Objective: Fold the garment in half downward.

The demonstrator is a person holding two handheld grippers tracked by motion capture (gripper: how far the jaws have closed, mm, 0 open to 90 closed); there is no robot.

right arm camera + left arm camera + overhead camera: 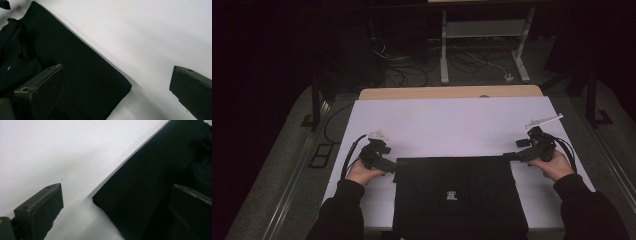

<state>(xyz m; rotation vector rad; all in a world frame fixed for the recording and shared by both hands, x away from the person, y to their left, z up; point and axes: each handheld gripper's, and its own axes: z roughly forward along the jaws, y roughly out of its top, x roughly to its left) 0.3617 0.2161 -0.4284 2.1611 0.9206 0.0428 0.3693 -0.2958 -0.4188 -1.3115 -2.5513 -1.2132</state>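
A black garment (457,195) lies folded into a neat rectangle at the near edge of the white tabletop (452,125), its front hanging slightly over that edge. The left claw (388,166) sits at the garment's far left corner and the right claw (510,156) at its far right corner. Both claws are spread wide, each straddling its corner without pinching cloth. Folding looks partly done; gripping the corners for another fold seems to remain.
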